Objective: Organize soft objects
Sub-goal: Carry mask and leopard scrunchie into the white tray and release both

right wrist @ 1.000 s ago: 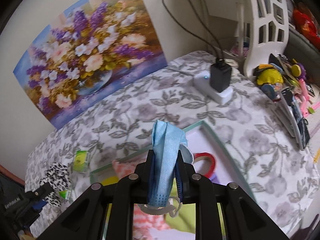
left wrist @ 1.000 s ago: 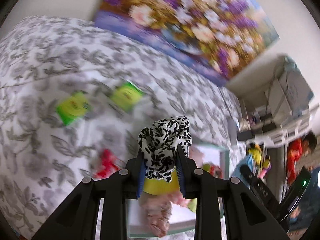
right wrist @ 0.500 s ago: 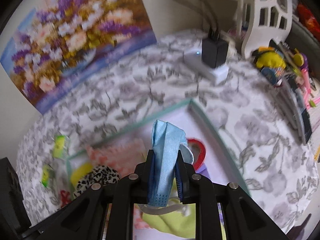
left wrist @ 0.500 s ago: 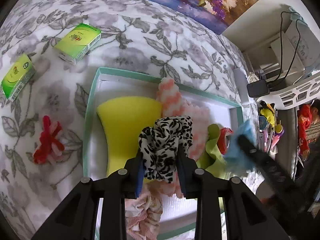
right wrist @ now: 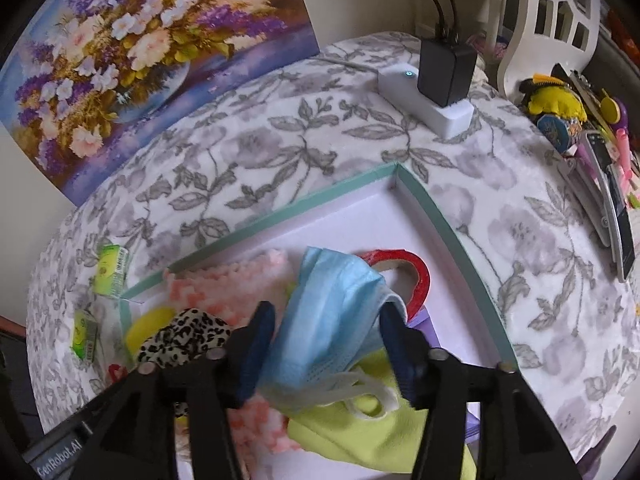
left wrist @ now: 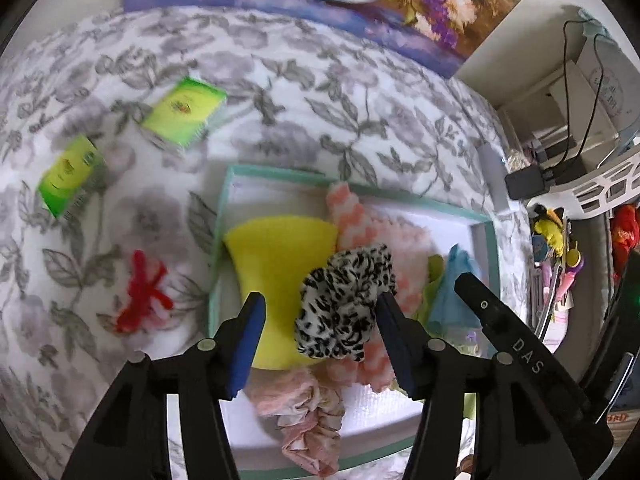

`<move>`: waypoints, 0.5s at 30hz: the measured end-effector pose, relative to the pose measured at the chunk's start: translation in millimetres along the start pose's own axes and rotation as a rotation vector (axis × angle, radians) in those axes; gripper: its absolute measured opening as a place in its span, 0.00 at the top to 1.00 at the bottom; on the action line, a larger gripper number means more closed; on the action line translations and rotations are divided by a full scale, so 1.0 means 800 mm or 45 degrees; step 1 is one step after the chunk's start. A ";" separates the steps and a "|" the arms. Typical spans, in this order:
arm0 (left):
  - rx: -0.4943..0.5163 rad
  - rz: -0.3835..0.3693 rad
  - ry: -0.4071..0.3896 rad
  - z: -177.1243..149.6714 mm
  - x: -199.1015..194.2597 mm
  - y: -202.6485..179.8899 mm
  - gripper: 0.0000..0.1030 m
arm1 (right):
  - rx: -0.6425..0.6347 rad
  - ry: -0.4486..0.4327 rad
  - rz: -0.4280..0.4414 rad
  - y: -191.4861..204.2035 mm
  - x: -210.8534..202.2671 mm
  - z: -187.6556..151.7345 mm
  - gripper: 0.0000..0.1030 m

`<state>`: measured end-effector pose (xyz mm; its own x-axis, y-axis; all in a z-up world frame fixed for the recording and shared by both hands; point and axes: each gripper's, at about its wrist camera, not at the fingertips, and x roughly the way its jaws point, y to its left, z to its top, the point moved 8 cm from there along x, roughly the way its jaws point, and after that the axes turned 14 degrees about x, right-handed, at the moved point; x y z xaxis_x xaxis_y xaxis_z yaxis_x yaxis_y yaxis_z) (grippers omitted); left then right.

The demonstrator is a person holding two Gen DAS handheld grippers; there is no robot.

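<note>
Your left hand-held gripper [left wrist: 318, 330] is opening over the teal-rimmed tray [left wrist: 222, 216]; the leopard-print scrunchie [left wrist: 344, 304] sits between its pads, brushing the right one, above the yellow sponge [left wrist: 280, 256]. Your right hand-held gripper [right wrist: 326, 344] is opening too, with the blue face mask [right wrist: 336, 320] loose between its pads over the tray, beside the red tape roll [right wrist: 416, 276]

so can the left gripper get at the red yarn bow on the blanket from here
Probably yes: the red yarn bow lies bare on the blanket, outside the tray, nothing over it. The left gripper is opening, but the leopard scrunchie is between its fingers.
</note>
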<state>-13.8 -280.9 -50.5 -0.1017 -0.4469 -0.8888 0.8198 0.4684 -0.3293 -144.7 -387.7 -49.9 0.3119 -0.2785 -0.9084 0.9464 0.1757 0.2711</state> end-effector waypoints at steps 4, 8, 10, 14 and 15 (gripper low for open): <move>-0.002 0.075 -0.070 0.009 -0.026 0.015 0.27 | -0.026 -0.042 0.001 0.006 -0.015 0.006 0.28; -0.039 0.162 -0.138 0.016 -0.049 0.038 0.17 | -0.055 -0.081 -0.005 0.010 -0.026 0.009 0.07; -0.054 0.231 -0.157 0.019 -0.056 0.052 0.15 | -0.076 -0.101 -0.025 0.012 -0.029 0.010 0.00; -0.097 0.315 -0.174 0.019 -0.065 0.080 0.11 | -0.099 -0.114 -0.046 0.013 -0.032 0.011 0.00; -0.107 0.318 -0.176 0.019 -0.067 0.085 0.11 | -0.101 -0.112 -0.044 0.014 -0.032 0.010 0.00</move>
<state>55.8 -236.4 -20.2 0.1797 -0.4062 -0.8959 0.7594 0.6362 -0.1361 -141.2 -386.2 -20.7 0.2886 -0.3668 -0.8844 0.9482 0.2375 0.2109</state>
